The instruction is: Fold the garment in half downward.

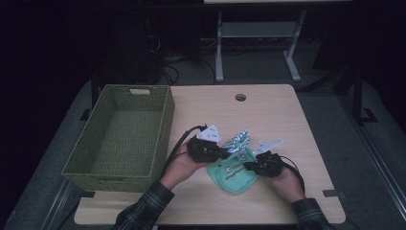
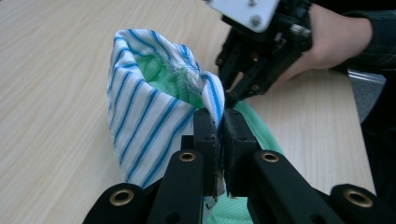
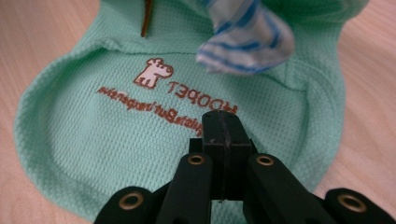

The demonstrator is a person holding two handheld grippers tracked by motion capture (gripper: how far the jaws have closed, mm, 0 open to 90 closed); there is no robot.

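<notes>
Left claw [image 2: 219, 122] pinching striped woven cloth [image 2: 149, 116]; right claw [image 3: 223, 129] closed, pressing mint waffle-knit garment [image 3: 93, 135].

A light wooden table [image 1: 277, 115] carries a green woven rectangular basket [image 1: 122, 136] on its left half, reaching from the far edge nearly to the near one. To the right of the basket, toward the near edge, a mint green knitted pet garment [image 1: 233, 175] lies flat on the tabletop. A blue-and-white striped fabric part [image 1: 238, 142] rises at the garment's far side, seemingly joined to it. The left gripper [image 1: 225, 153] sits just left of the garment, between it and the basket; the right gripper [image 1: 249, 166] rests over the garment's right part. A round hole [image 1: 240, 97] lies near the table's far edge, behind both.
</notes>
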